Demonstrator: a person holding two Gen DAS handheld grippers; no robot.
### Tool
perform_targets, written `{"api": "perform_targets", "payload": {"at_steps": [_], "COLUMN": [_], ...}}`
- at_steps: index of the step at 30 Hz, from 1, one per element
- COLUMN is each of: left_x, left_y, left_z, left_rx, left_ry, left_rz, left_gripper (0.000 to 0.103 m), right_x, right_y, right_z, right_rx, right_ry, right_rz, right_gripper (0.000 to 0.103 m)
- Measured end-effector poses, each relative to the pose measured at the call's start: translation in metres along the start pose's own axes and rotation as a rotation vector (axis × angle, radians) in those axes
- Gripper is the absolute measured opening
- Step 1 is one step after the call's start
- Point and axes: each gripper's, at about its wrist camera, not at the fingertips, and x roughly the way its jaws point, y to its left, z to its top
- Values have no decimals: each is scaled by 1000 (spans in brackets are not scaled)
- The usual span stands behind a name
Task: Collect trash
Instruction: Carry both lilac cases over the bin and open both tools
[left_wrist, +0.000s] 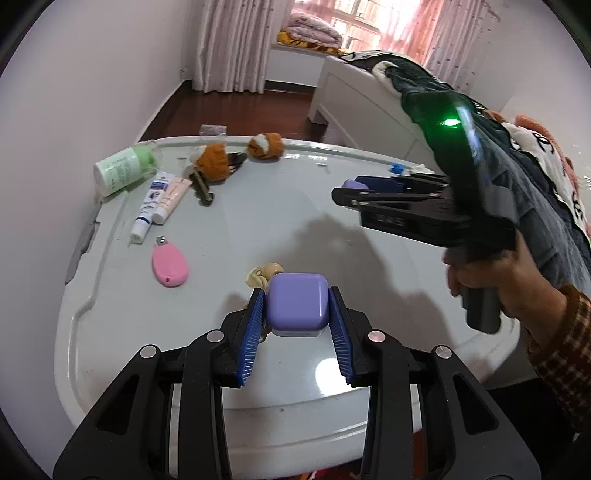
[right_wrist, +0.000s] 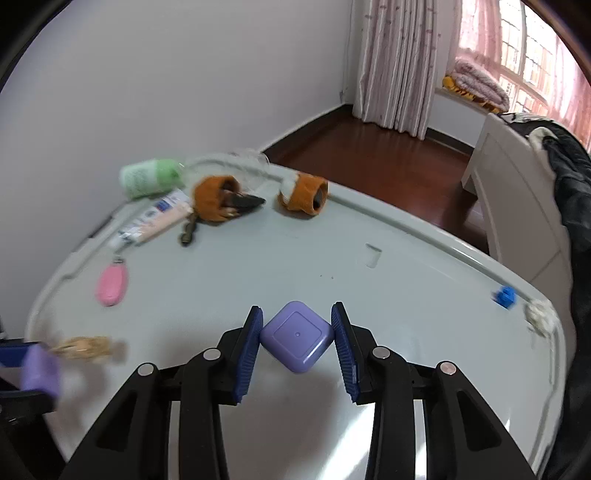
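Note:
My left gripper (left_wrist: 297, 304) is shut on the body of a small purple box (left_wrist: 297, 303) just above the grey lid-like tabletop (left_wrist: 258, 221). My right gripper (right_wrist: 297, 334) is shut on the box's purple lid (right_wrist: 297, 336), held corner to corner above the table; it also shows in the left wrist view (left_wrist: 351, 190) at the right. A beige crumpled scrap (left_wrist: 263, 275) lies right behind the box, and shows blurred in the right wrist view (right_wrist: 85, 348). A white crumpled scrap (right_wrist: 540, 314) and a small blue piece (right_wrist: 504, 296) lie at the table's right edge.
On the left of the table lie a green bottle (left_wrist: 123, 168), two tubes (left_wrist: 159, 201), a pink oval nail clipper (left_wrist: 170, 266), a dark key-like item (left_wrist: 201, 186) and two orange knitted pieces (left_wrist: 266, 144). A white bed with dark clothes (left_wrist: 461, 122) stands on the right.

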Motion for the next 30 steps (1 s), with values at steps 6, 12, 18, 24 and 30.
{"api": "perform_targets", "payload": {"at_steps": [6, 12, 18, 24, 30], "left_x": [-32, -63, -67, -45, -38], "left_y": [-28, -60, -86, -97, -100], "left_z": [-20, -76, -131, -172, -177], "left_rx": [66, 107, 115, 128, 152], "left_ry": [-21, 53, 169, 276, 298], "left_rz": [-34, -81, -102, -73, -28], "left_gripper": [34, 34, 34, 34, 34], "right_x": [-88, -143, -145, -135, -133], "right_y": [18, 45, 66, 77, 74], "right_z": [-54, -144, -233, -265, -272], "right_rx": [25, 61, 120, 136, 132], "right_ry": [-20, 60, 214, 285, 300], "right_rz": [38, 109, 132, 132, 64], "right_gripper": [38, 38, 39, 39, 69]}}
